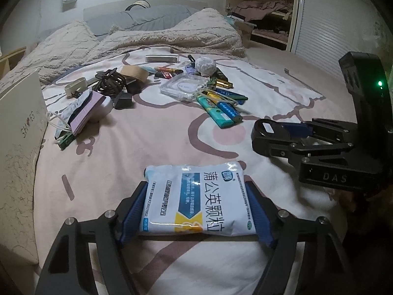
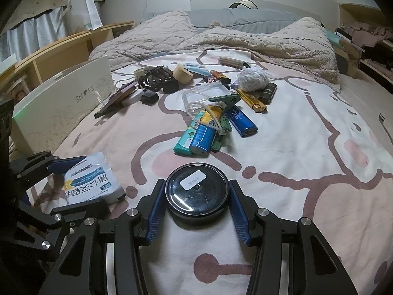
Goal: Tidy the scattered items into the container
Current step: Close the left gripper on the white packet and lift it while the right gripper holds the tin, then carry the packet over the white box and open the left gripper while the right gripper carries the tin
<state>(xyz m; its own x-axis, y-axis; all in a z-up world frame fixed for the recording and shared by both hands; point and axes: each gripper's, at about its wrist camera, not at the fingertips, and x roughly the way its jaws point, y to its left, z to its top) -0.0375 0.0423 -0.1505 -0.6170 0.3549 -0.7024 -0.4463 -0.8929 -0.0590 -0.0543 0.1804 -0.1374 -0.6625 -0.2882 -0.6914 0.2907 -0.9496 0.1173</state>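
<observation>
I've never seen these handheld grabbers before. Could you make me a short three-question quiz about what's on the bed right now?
1. True or false: the left gripper has a sachet between its fingers.
2. What sits between the right gripper's fingers? A) a round tin B) a lighter C) a roll of tape
3. What word is printed on the white box at the left edge of the bed?

Key
1. True.
2. A: the round tin, black with a white label on its lid.
3. SHOES, with a heart in place of the O.
</observation>
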